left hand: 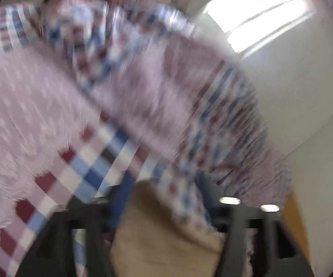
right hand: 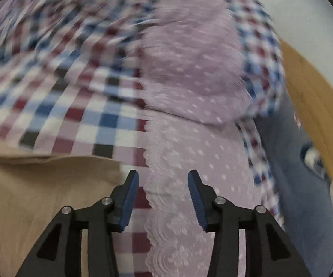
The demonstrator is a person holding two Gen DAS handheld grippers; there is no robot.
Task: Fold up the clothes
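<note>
Right wrist view shows the right gripper (right hand: pixel 163 202) open over the checked red-and-blue garment with pink lace trim (right hand: pixel 78 120) – bunched, not yet folded – while the left gripper (left hand: pixel 164 237) is too blurry to tell.

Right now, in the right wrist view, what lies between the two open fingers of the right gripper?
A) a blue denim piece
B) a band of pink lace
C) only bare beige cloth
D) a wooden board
B: the right gripper stands open, and the pink lace runs straight through the gap between its fingers, over the checked cloth.
</note>
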